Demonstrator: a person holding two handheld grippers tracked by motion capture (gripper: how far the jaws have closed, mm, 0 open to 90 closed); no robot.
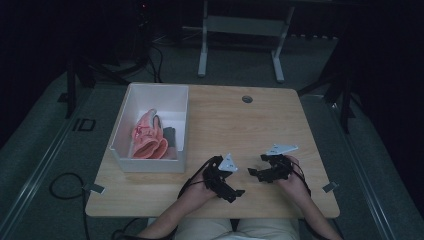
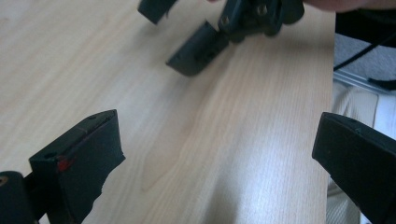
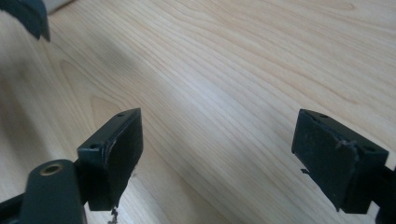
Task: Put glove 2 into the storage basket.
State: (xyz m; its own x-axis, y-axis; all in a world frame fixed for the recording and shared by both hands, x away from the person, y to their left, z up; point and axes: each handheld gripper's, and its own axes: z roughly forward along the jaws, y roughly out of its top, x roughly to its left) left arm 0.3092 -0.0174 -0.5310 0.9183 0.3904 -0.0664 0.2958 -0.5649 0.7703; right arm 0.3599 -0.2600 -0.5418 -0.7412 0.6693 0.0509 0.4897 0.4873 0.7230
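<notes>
Resting: both tools low over the worktop (image 1: 260,125).
Left tool (image 1: 239,193): jaws wide, empty.
Right tool (image 1: 256,165): jaws wide, empty.
Gloves (image 1: 149,136): inside the white bin (image 1: 150,165), far left.
Advice: probably lift first, then reach left over the bin rim.

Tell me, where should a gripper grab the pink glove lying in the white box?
Probably best from straight above, since the white box has walls all round. The pink glove lies flat and crumpled, so pinching a raised fold near its middle looks safest. The left gripper is nearer the box; both it and the right gripper are open with nothing between their jaws.
</notes>
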